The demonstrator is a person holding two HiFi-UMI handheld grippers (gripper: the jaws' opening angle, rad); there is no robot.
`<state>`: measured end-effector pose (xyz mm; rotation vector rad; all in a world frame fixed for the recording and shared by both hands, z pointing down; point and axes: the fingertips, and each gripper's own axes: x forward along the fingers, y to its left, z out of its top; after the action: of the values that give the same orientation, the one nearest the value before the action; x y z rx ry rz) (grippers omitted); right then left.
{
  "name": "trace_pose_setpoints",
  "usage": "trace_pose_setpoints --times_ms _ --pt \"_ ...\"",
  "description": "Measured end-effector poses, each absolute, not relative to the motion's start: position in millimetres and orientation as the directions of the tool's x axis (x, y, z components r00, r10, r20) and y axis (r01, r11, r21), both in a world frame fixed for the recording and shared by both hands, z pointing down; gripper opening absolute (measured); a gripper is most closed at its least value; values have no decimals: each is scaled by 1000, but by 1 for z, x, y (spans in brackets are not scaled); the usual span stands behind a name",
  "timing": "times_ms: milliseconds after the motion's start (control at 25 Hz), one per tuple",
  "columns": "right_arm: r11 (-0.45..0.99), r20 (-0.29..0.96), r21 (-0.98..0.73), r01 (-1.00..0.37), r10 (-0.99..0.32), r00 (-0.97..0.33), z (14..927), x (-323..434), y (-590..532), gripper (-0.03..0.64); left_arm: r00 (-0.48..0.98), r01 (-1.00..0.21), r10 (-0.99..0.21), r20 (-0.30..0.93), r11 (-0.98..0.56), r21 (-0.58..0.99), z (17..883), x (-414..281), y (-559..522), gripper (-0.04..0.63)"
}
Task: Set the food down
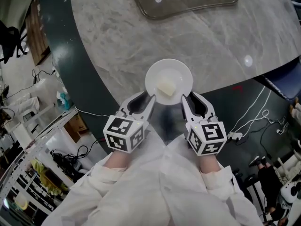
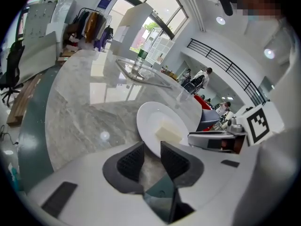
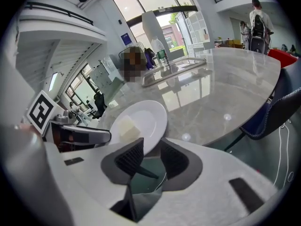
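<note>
Left tool (image 2: 151, 150): wide open, plate (image 1: 157, 69) rim sits inside it, not pinched.
Right tool (image 3: 150, 149): same, other side.
Food: pale block (image 1: 165, 87) on plate, at the bench (image 1: 211, 36) edge.
Do well: I keep it flat and draw both tools back together.

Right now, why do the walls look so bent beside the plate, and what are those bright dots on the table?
Left gripper view, right gripper view: wide-angle lenses bow straight lines and blacken the corners. Head view: the dots are probably ceiling lights mirrored in the polished table; the white plate looks washed out.
</note>
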<state>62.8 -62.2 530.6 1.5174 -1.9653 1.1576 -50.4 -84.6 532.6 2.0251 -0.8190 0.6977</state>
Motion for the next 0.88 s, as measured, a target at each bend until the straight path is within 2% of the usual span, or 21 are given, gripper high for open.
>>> trace_pose_setpoints --times_ms 240,880 --pt "37 712 -412 -911 -611 -346 530 63 -62 87 644 -743 -263 718 -439 505 532 -49 -84 109" --pt "24 675 -418 -908 -661 -329 508 61 -83 77 671 -708 -298 679 -529 468 511 -51 -112 107"
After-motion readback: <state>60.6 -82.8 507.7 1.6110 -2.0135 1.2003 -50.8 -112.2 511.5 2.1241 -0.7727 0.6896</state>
